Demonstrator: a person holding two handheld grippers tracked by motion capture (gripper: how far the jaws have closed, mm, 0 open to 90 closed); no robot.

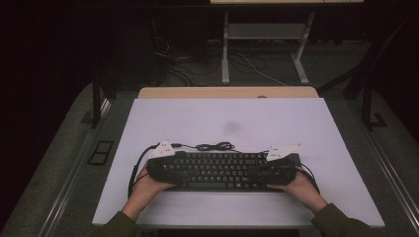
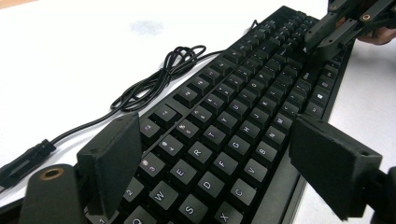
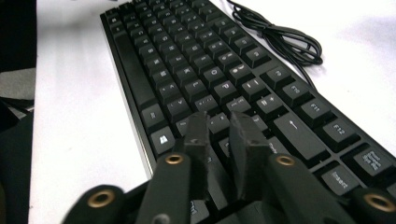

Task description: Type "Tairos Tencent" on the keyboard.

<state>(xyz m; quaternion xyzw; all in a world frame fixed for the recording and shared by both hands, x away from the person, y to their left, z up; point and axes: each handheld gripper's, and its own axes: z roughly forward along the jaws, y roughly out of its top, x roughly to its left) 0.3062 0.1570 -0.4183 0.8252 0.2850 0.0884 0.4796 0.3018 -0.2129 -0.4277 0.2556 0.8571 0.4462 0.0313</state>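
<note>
A black keyboard lies along the front of the white table, with its black cable coiled just behind it. My left gripper is over the keyboard's left end. In the left gripper view it stands wide open, one pad over the far key rows and the other past the front edge, above the keys. My right gripper is at the right end. Its jaws are nearly together, tips down on or just above the keys. It also appears as the right gripper in the left gripper view.
A grey smudge marks the tabletop behind the cable. A wooden desk edge borders the far side, with a white desk frame and floor cables beyond. Bare white surface lies behind and beside the keyboard.
</note>
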